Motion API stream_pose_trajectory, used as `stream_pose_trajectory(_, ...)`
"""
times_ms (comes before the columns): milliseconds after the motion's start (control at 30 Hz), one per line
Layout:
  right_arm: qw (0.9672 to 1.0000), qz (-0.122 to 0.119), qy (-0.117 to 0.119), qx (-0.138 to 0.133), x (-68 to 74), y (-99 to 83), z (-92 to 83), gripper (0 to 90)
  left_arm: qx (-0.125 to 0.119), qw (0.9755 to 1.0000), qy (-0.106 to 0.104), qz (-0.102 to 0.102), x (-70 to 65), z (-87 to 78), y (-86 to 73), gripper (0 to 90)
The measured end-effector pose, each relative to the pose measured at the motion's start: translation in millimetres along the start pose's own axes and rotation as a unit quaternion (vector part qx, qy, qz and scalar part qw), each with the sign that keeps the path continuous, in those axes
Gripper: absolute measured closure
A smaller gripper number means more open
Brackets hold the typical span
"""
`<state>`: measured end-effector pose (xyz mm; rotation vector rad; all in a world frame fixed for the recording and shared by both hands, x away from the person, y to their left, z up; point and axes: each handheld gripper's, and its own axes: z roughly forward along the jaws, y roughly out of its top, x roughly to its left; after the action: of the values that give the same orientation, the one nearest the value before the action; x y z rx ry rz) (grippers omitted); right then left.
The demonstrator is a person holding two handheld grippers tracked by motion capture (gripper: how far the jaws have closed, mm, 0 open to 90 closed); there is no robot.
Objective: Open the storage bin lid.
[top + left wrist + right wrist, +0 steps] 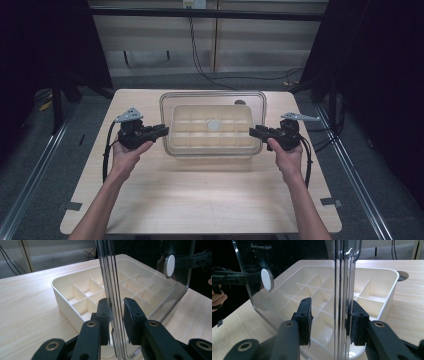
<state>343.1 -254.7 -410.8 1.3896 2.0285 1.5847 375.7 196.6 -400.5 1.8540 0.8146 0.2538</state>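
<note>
Lid (212, 102) of clear plastic, with rounded corners and a white round knob (213, 124), hangs level just above a cream compartment box (210, 149) mid-desk (200, 200). Left gripper (161, 131) has its fingers (132, 317) clamped on the lid's left edge; right gripper (255, 132) stands slightly open around the right edge. No writing is readable.

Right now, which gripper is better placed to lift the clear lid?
Left: the left gripper pinches the rim of the clear lid, while the right gripper straddles it with one pad apart.
</note>
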Motion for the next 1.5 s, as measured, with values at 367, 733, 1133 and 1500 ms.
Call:
stream_pose_trajectory(367, 0.9999, -0.01, 0.005, 0.008, 10.7, 4.2, -8.9, 61.2, 0.003, 1.0, 0.003, -0.005, -5.8, -9.3, 0.0, 76.0)
stream_pose_trajectory(733, 0.9998, -0.009, 0.008, 0.014, 17.2, 2.1, -11.6, 61.8, 0.016, 0.9998, 0.008, 0.007, -9.9, -15.6, -7.8, 75.9)
stream_pose_trajectory(1133, 0.9997, -0.006, 0.008, 0.024, 29.0, -9.9, -20.8, 61.3, 0.022, 0.9996, 0.003, 0.019, -21.0, -28.6, -9.5, 75.9)
stream_pose_trajectory(1500, 0.9993, -0.005, 0.008, 0.036, 34.5, -24.8, -27.2, 62.0, 0.037, 0.9992, -0.001, 0.014, -26.7, -29.1, -21.6, 75.8)
